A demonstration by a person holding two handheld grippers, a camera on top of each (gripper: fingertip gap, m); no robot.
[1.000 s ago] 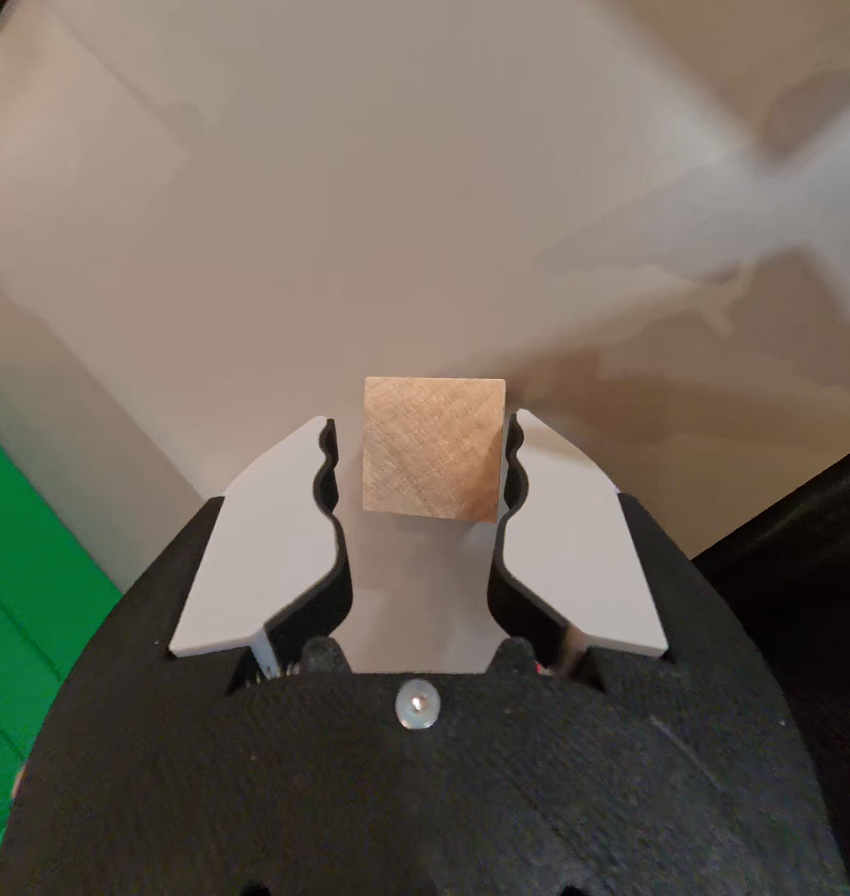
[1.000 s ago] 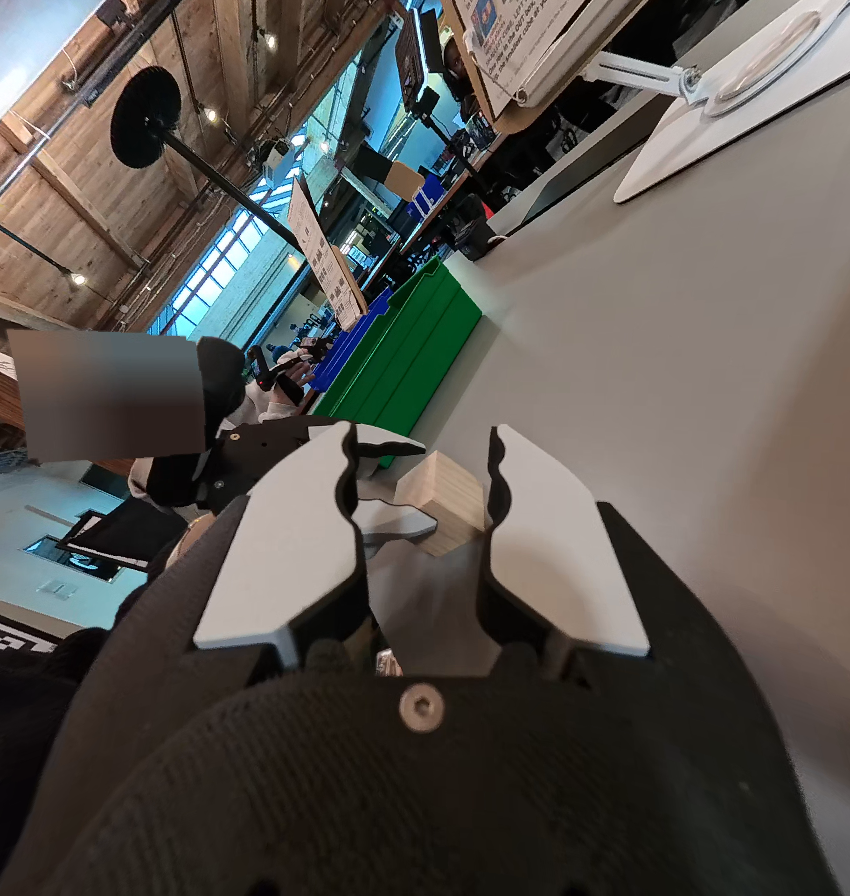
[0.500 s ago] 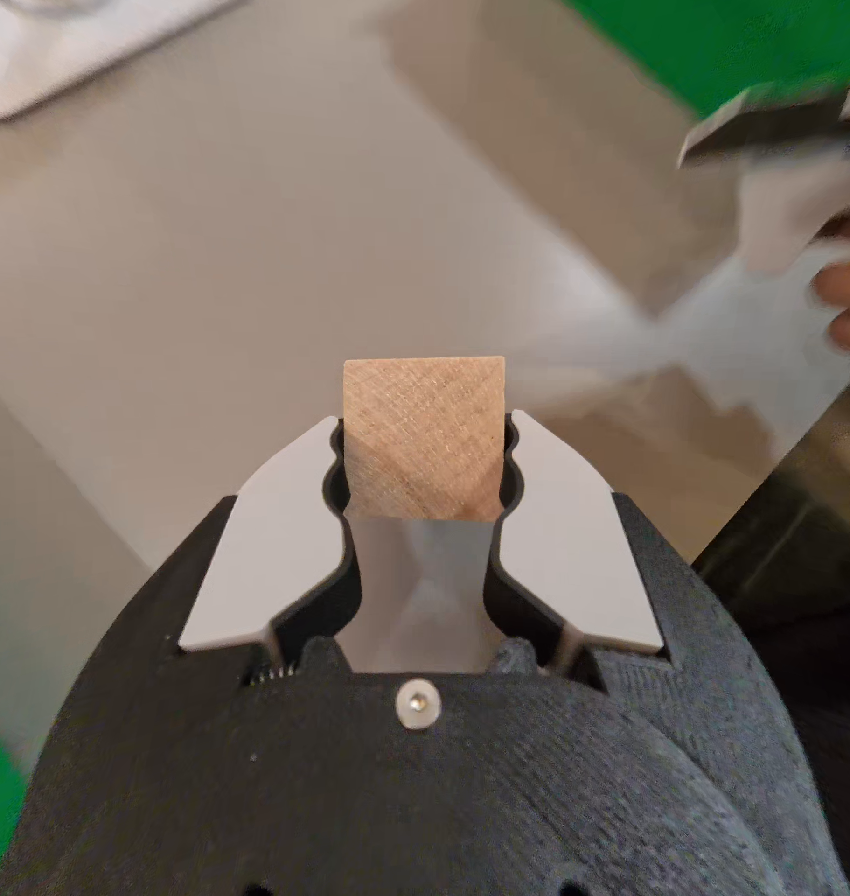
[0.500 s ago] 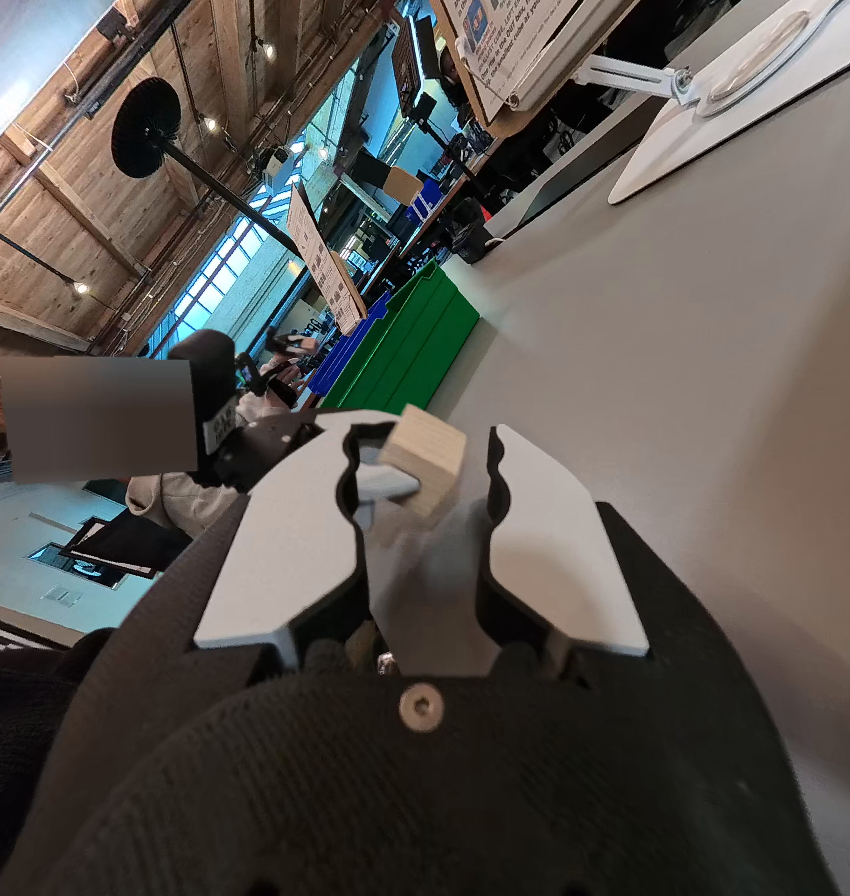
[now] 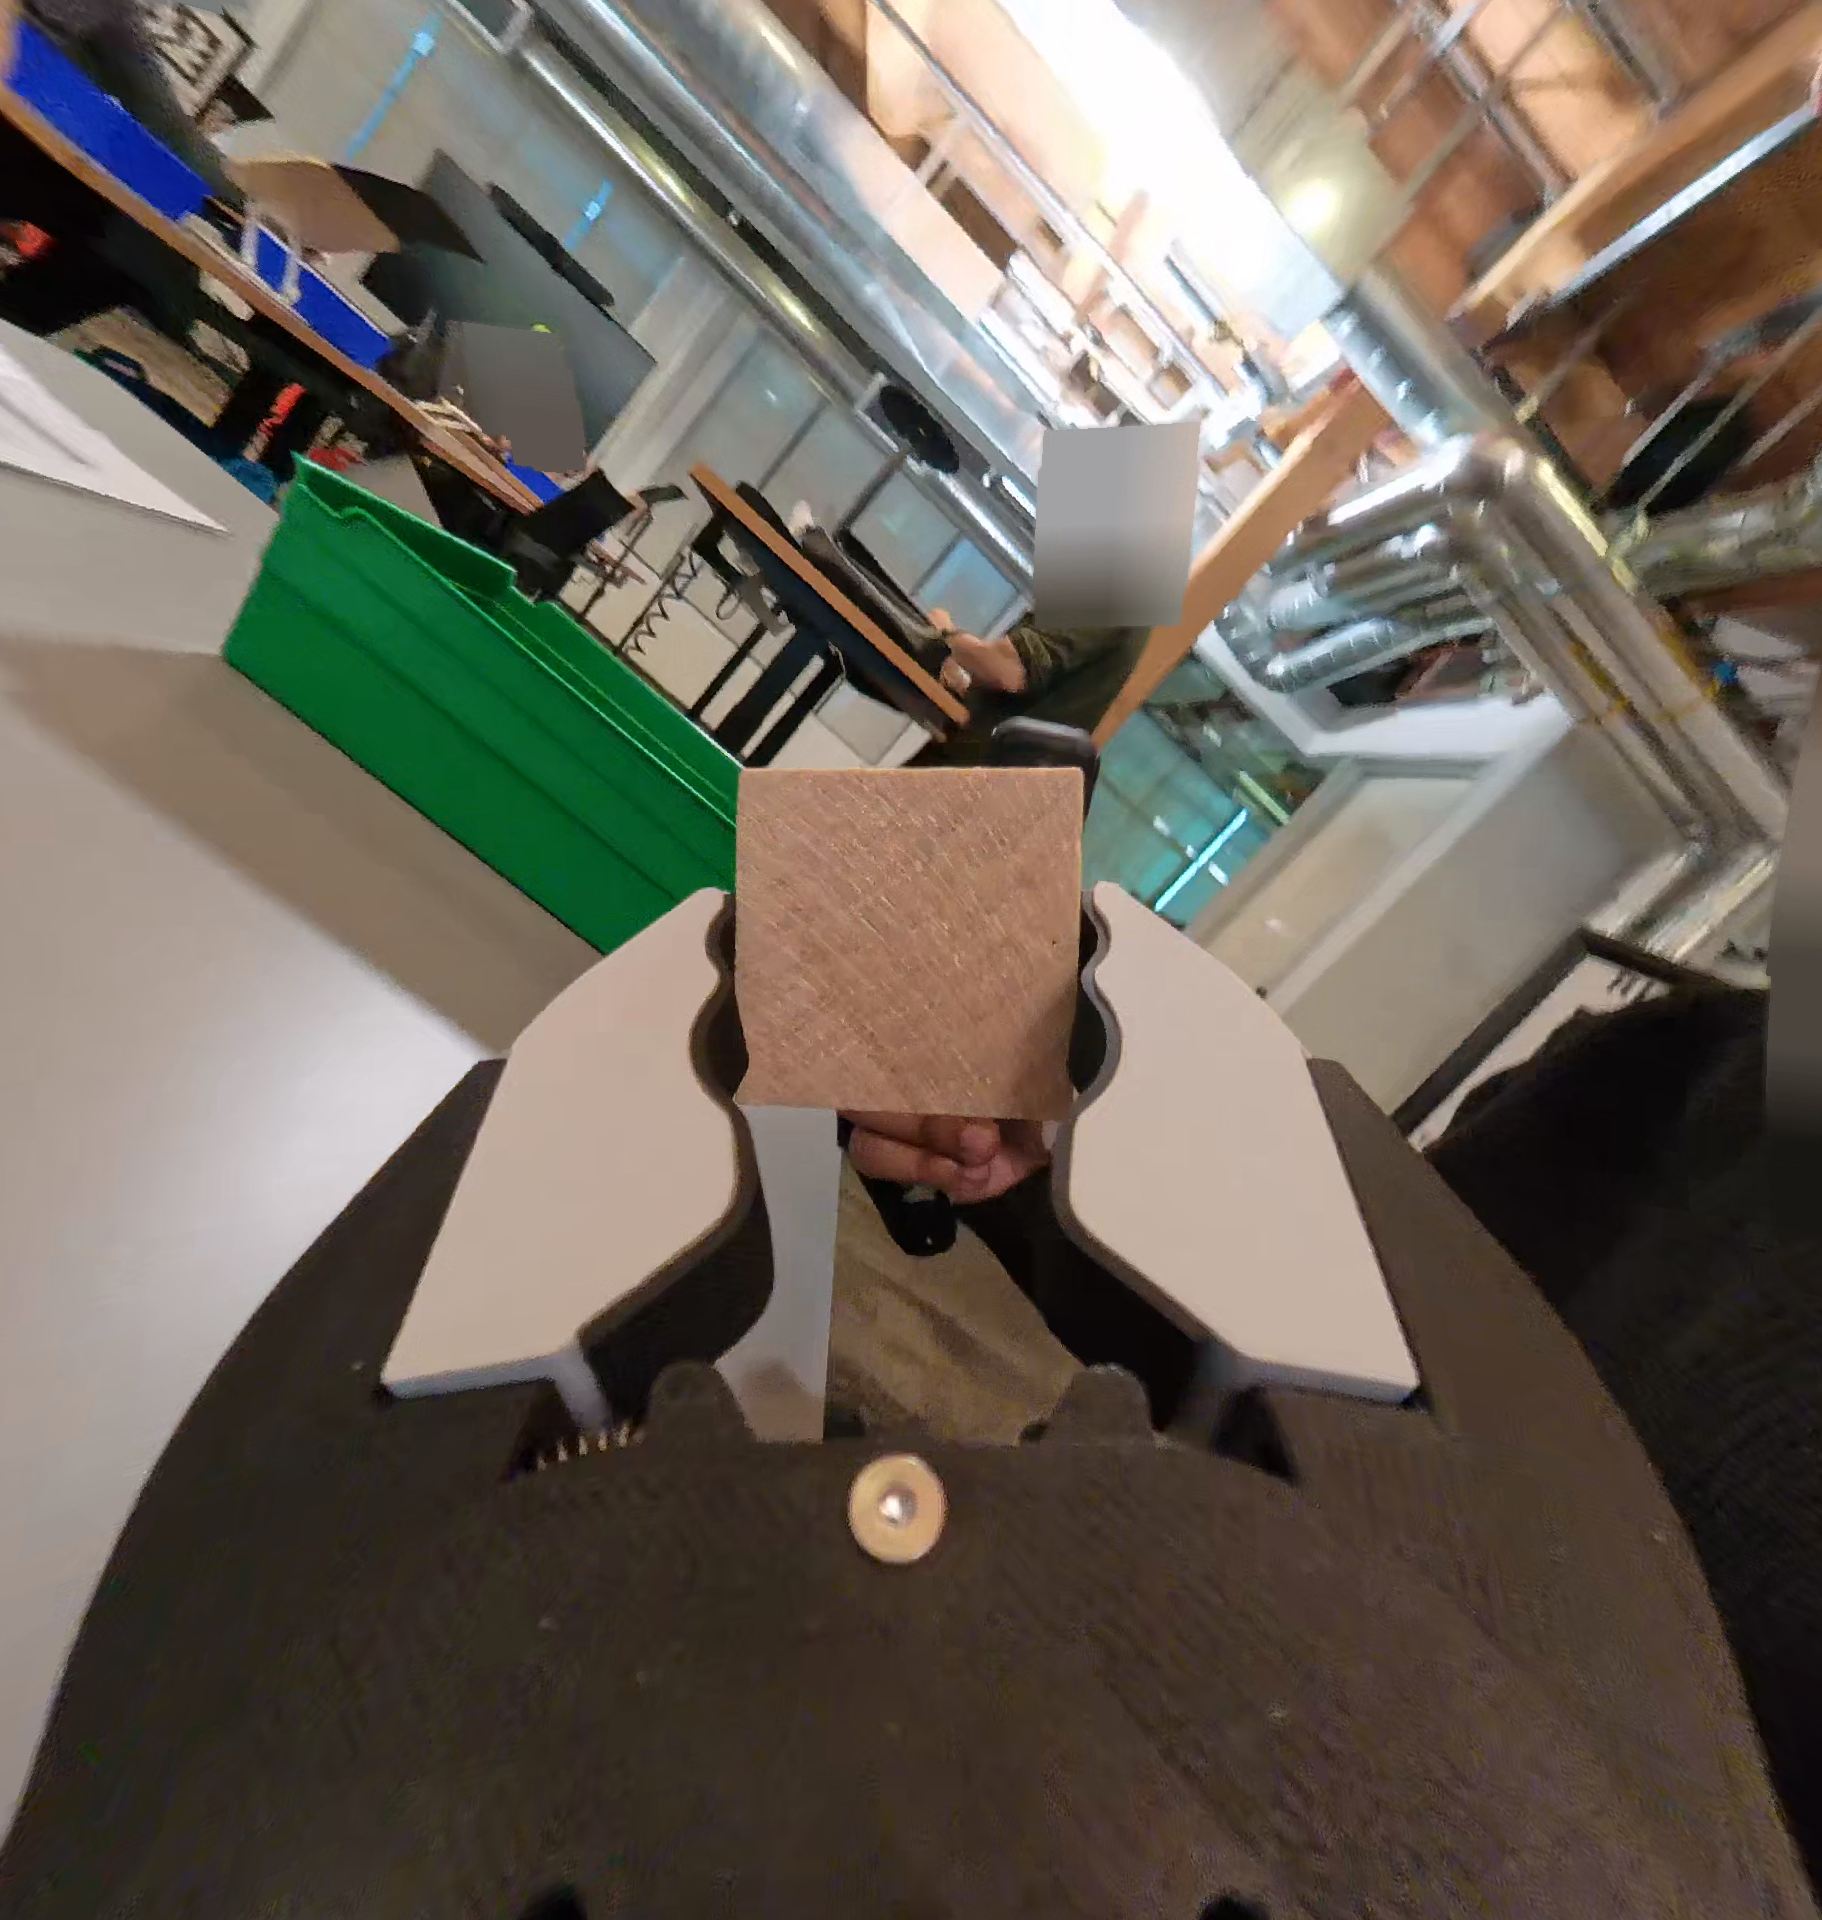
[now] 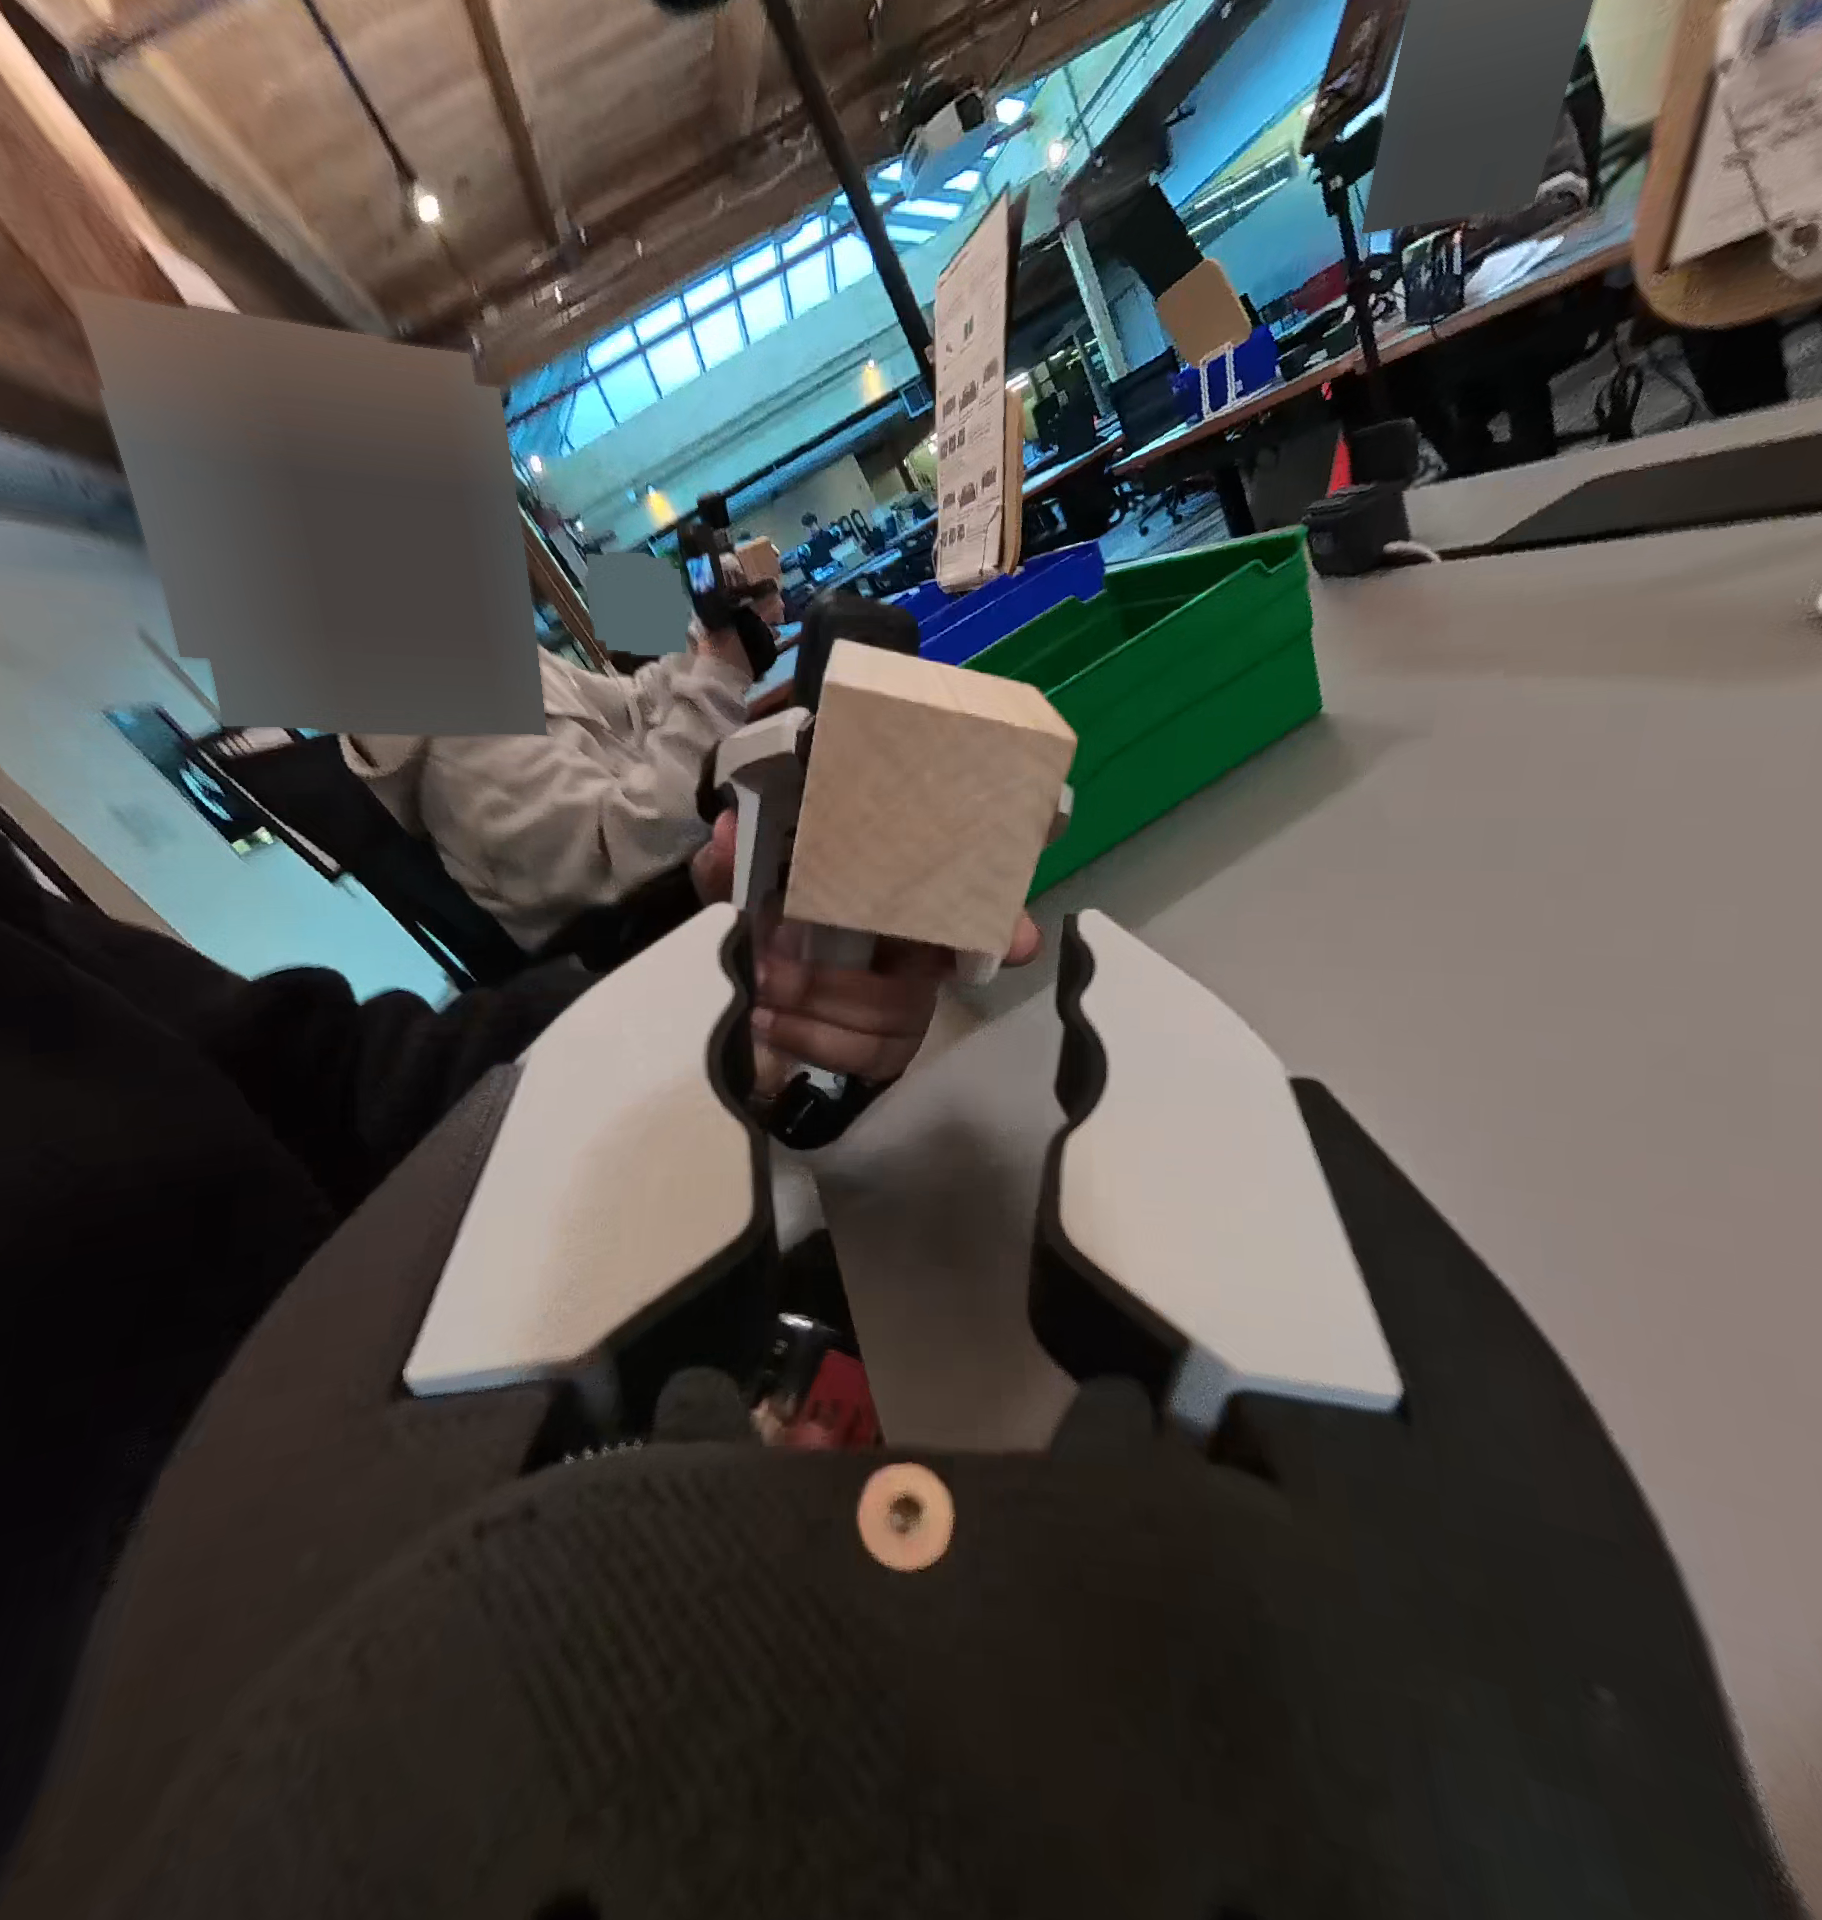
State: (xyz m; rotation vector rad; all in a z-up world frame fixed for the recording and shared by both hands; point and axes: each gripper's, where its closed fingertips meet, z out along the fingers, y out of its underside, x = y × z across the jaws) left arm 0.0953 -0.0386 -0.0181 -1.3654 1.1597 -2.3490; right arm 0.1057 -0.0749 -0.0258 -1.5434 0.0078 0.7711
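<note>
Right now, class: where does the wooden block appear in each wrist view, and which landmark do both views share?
Left wrist view: wooden block at centre, clamped in the left gripper.
Right wrist view: block just above centre, beyond the open right gripper.
Shared landmark: green bin on the grey table.

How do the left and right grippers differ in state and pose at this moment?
The left gripper is shut on the wooden cube; the right gripper is open and holds nothing. The left gripper is raised off the grey table with the cube; the right gripper sits lower and looks up at that cube, apart from it. Both have white fingers on black bodies.
</note>
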